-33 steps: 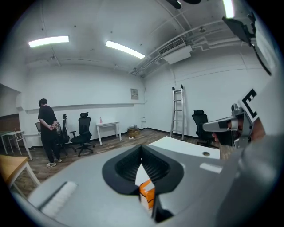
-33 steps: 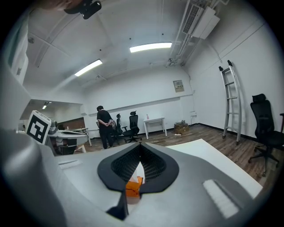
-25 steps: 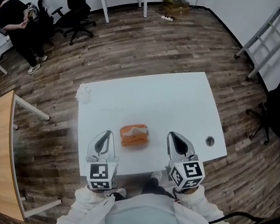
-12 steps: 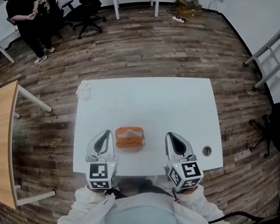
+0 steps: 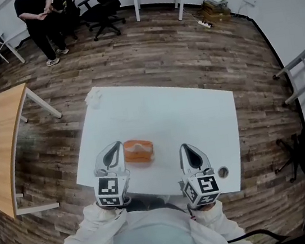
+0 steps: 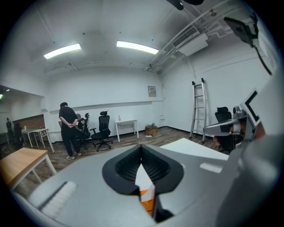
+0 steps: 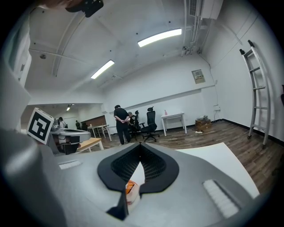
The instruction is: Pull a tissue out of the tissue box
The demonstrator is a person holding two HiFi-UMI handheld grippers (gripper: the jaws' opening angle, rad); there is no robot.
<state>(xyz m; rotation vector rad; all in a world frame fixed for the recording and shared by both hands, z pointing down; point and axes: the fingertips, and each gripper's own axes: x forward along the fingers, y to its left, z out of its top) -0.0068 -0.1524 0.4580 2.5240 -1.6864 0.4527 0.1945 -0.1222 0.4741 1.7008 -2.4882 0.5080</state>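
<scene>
pinching the soft tissue [image 5: 139,145] atop its light tissue box [image 5: 138,155], lower centre, seems best; left gripper [image 5: 112,146], right gripper [image 5: 185,148] both closed.

You are looking at an orange tissue box [image 5: 139,152] sitting flat on the white desk [image 5: 191,113]. It is lying close to the near edge, toward the near-left corner, its long side running along that edge. A white tissue [image 5: 139,145] is poking up from its top opening.
</scene>
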